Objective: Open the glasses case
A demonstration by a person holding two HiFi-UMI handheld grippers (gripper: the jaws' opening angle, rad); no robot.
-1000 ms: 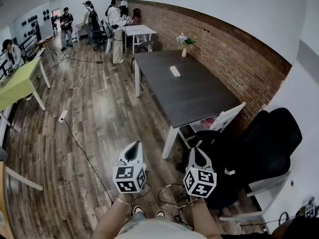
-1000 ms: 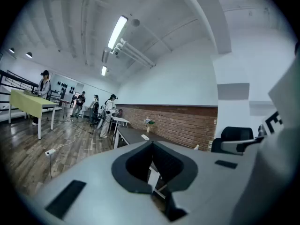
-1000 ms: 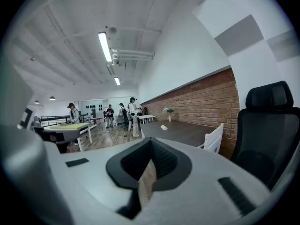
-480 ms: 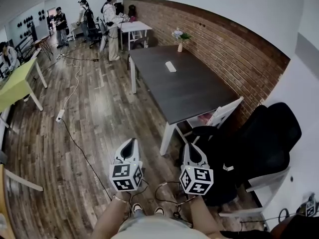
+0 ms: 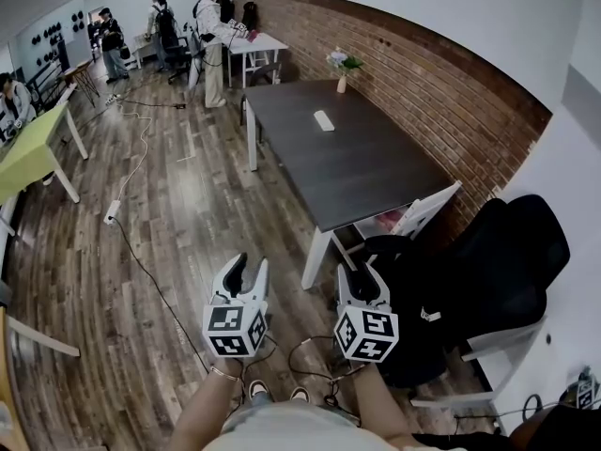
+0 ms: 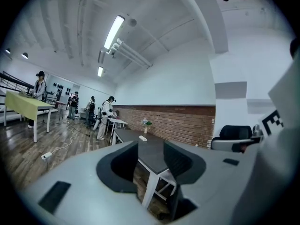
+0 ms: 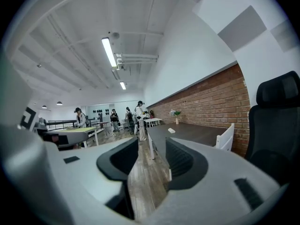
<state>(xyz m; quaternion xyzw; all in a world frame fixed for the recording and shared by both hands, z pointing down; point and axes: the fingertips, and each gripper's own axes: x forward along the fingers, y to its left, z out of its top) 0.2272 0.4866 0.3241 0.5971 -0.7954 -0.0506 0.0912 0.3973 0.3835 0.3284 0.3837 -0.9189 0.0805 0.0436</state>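
The glasses case [image 5: 324,120] is a small white oblong lying shut on the far half of a long dark table [image 5: 366,172]. It shows tiny in the left gripper view [image 6: 143,138] and in the right gripper view [image 7: 171,131]. Both grippers are held out level over the wooden floor, well short of the table's near end. My left gripper [image 5: 250,267] [image 6: 150,161] and my right gripper [image 5: 363,272] [image 7: 152,157] have just been opening. Their jaws stand apart with nothing between them.
A white chair [image 5: 418,222] is tucked at the table's near end and a black office chair [image 5: 502,271] stands to the right. A vase of flowers [image 5: 342,68] stands by the brick wall. Cables [image 5: 150,271] cross the floor. A green table [image 5: 28,158] and several people [image 5: 214,26] are further off.
Both grippers' jaws, shut together in the earlier frames, now stand apart. The grippers sit slightly lower in the head view, and the table has shifted a little.
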